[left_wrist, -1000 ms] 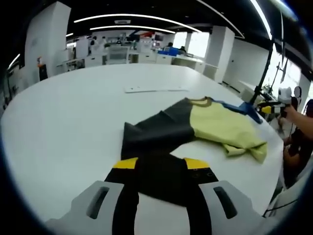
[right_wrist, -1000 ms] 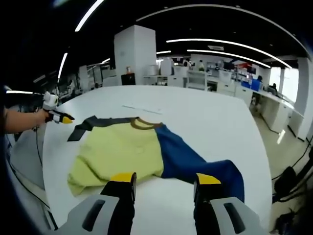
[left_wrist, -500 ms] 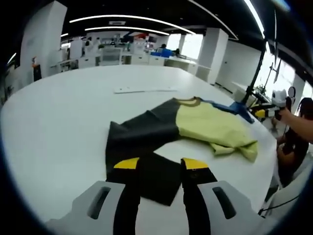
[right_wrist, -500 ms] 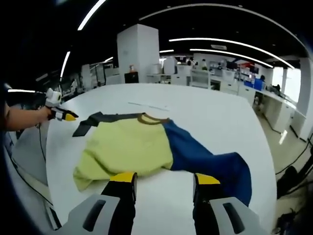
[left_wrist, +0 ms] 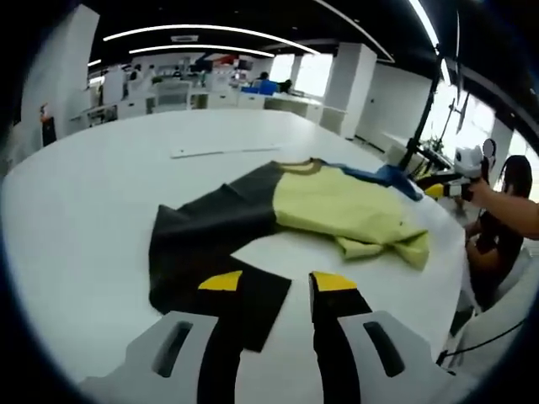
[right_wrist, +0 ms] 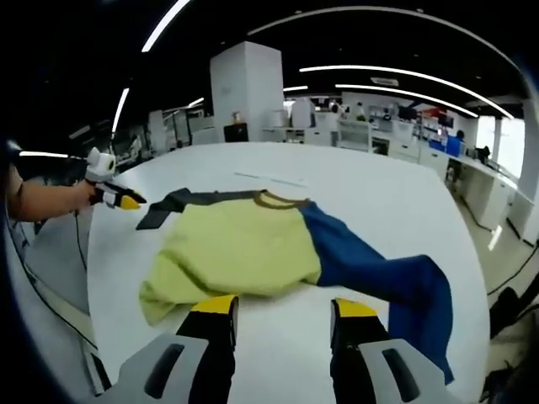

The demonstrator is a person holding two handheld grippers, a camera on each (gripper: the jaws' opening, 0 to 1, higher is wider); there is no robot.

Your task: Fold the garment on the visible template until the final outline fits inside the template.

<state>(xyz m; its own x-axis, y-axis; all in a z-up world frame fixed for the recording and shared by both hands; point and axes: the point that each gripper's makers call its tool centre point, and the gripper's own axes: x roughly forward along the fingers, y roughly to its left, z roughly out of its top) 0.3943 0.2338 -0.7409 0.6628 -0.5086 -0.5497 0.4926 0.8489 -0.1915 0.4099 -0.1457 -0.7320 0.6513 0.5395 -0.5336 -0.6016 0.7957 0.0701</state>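
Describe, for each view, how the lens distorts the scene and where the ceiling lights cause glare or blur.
Left gripper view: fisheye bows the white table edge and ceiling light strips; windows at the back blow out; garment fairly sharp, background soft. Right gripper view: same curving; light strips glare overhead, table evenly lit, the other gripper small and slightly blurred.

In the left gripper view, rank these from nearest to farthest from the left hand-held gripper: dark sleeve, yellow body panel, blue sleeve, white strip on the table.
1. Dark sleeve, just ahead of the left hand-held gripper, partly under its left jaw.
2. Yellow body panel, mid-table, right.
3. Blue sleeve, beyond the yellow.
4. White strip, far, left of centre.
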